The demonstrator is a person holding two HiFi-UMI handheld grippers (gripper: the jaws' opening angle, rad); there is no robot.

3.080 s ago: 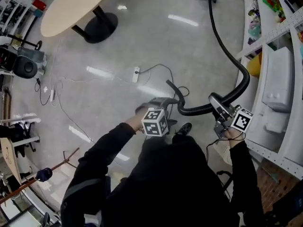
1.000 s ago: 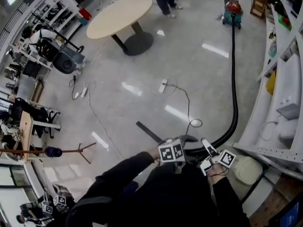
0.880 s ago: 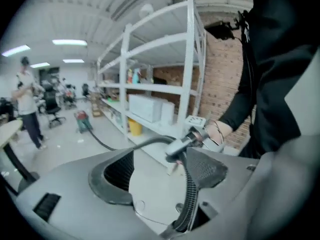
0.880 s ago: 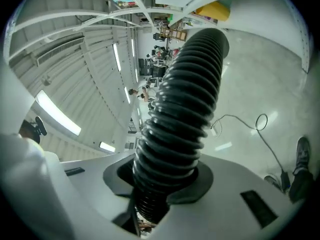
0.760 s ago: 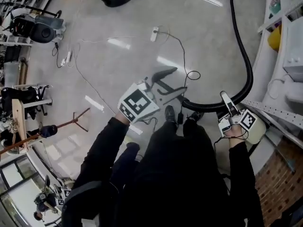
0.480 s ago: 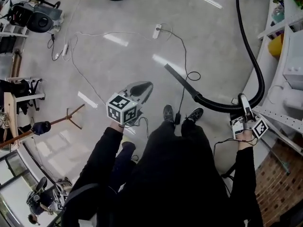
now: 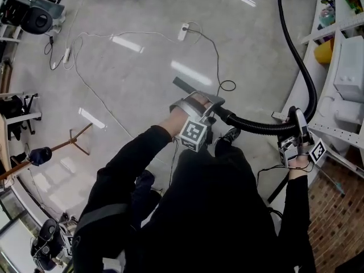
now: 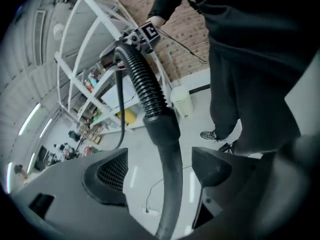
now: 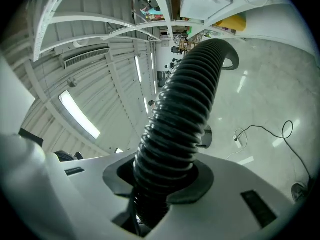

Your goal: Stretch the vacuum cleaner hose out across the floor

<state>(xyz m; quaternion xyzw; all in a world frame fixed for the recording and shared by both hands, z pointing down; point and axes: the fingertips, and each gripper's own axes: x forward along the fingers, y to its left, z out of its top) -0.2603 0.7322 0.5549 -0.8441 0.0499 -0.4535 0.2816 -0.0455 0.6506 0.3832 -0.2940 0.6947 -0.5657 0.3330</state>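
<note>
A black ribbed vacuum hose (image 7: pixel 256 126) runs from the top right of the head view, curves past the shelving and ends in a smooth rigid tube (image 7: pixel 183 86). My right gripper (image 7: pixel 294 118) is shut on the ribbed part (image 9: pixel 190 99), which fills its jaws (image 9: pixel 165 184). My left gripper (image 7: pixel 199 102) is at the tube end. Its jaws have just been opening. The smooth tube (image 8: pixel 167 149) lies between the left gripper's (image 8: pixel 160 171) pads, with a gap on each side.
White metal shelving (image 7: pixel 341 67) lines the right side, close to my right hand. A power strip (image 7: pixel 182 32) and thin cables (image 7: pixel 216 61) lie on the grey floor ahead. A wooden stand (image 7: pixel 74 138) sits at the left. The person's shoe (image 7: pixel 230 135) is under the hose.
My left gripper has swung right from beside the tube onto it, and its jaws now stand apart around it. My right gripper has lifted with the hose in it.
</note>
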